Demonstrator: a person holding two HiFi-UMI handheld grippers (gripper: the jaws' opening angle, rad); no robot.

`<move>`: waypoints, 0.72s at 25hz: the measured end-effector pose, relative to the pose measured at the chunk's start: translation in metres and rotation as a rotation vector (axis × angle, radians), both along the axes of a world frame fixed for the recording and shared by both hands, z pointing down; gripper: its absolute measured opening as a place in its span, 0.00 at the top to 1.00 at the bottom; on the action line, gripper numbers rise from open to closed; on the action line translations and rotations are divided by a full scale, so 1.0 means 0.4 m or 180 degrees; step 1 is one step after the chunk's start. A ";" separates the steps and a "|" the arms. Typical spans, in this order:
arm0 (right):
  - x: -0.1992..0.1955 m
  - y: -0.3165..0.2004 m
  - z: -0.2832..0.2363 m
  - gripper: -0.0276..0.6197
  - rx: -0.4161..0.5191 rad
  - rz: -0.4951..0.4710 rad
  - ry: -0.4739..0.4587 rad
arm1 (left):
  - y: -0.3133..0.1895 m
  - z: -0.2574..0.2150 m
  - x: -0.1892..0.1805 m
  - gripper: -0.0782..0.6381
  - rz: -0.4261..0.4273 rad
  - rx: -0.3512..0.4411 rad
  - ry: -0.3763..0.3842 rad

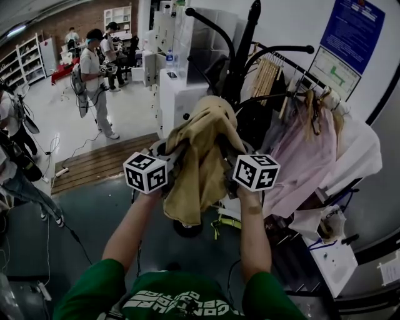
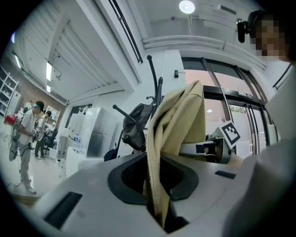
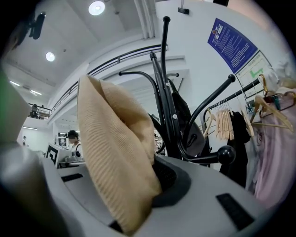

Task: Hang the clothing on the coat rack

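Tan ribbed garment (image 1: 200,159): bunched, hanging between both grippers just in front of the black coat rack (image 1: 242,56). Left gripper (image 2: 159,203) and right gripper (image 3: 132,215): jaws of each clamped on a fold of the fabric. To the rack's right: a pink shirt (image 1: 309,156) on a clothes rail (image 1: 294,62).

Floor: a pale, glossy floor (image 1: 128,115) at the upper left of the head view; a strip of wooden planks (image 1: 100,164) borders a darker patch (image 1: 94,212) nearer the camera.
Walls: a white wall (image 1: 294,25) at the right with a blue poster (image 1: 352,31); a brick wall (image 1: 65,24) far back.
Furniture: white shelves (image 1: 22,62) at the far left; white cabinets (image 1: 170,94); a clothes rail (image 1: 294,64) with wooden hangers (image 1: 265,75) and a pink shirt (image 1: 309,156).
Windows: tall dark-framed panes (image 2: 222,106).
Light: round ceiling lamps (image 3: 96,7), lit.
People: several people (image 1: 94,72) stand far back.
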State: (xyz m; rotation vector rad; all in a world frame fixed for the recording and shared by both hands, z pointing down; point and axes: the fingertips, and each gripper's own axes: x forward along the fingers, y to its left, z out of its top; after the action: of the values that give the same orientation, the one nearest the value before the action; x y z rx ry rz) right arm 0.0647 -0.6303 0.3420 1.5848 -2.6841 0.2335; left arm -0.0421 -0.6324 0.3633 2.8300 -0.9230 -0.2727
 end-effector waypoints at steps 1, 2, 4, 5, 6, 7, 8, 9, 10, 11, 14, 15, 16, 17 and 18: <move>-0.005 0.004 0.003 0.89 0.0000 -0.0018 0.0000 | 0.006 0.003 -0.001 0.83 -0.0004 0.0006 0.0012; -0.010 0.009 0.008 0.89 -0.0002 -0.0037 -0.0001 | 0.012 0.007 -0.002 0.83 -0.0011 0.0014 0.0020; -0.021 0.021 0.018 0.89 -0.0003 -0.0080 -0.0017 | 0.027 0.015 -0.003 0.83 -0.0028 0.0036 0.0025; -0.027 0.028 0.024 0.89 0.0000 -0.0105 -0.0029 | 0.035 0.020 -0.004 0.83 -0.0035 0.0045 0.0028; -0.034 0.037 0.029 0.89 0.0006 -0.0131 -0.0041 | 0.043 0.024 -0.004 0.83 -0.0040 0.0050 0.0037; -0.040 0.047 0.034 0.89 0.0015 -0.0155 -0.0048 | 0.051 0.028 -0.005 0.83 -0.0046 0.0053 0.0049; -0.047 0.056 0.038 0.89 0.0025 -0.0175 -0.0050 | 0.060 0.032 -0.007 0.83 -0.0054 0.0057 0.0060; -0.053 0.065 0.041 0.89 0.0034 -0.0189 -0.0049 | 0.069 0.035 -0.009 0.83 -0.0065 0.0066 0.0070; -0.059 0.073 0.044 0.89 0.0044 -0.0198 -0.0048 | 0.079 0.037 -0.010 0.83 -0.0077 0.0078 0.0076; -0.063 0.080 0.046 0.89 0.0050 -0.0204 -0.0049 | 0.088 0.039 -0.010 0.83 -0.0091 0.0093 0.0077; -0.074 0.099 0.053 0.89 0.0050 -0.0215 -0.0048 | 0.113 0.048 -0.006 0.83 -0.0128 0.0133 0.0076; -0.076 0.106 0.056 0.89 0.0051 -0.0215 -0.0038 | 0.121 0.052 -0.004 0.83 -0.0133 0.0137 0.0080; -0.078 0.112 0.058 0.89 0.0055 -0.0215 -0.0028 | 0.129 0.054 -0.003 0.83 -0.0136 0.0138 0.0085; -0.081 0.119 0.060 0.89 0.0060 -0.0215 -0.0020 | 0.136 0.056 -0.002 0.83 -0.0140 0.0138 0.0089; -0.084 0.125 0.061 0.89 0.0067 -0.0215 -0.0014 | 0.143 0.058 -0.002 0.83 -0.0146 0.0140 0.0090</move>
State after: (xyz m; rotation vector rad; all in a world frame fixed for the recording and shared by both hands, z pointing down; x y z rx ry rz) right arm 0.0309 -0.5804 0.3663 1.4974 -2.7466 0.2085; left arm -0.0430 -0.5752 0.3865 2.8397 -0.9888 -0.3420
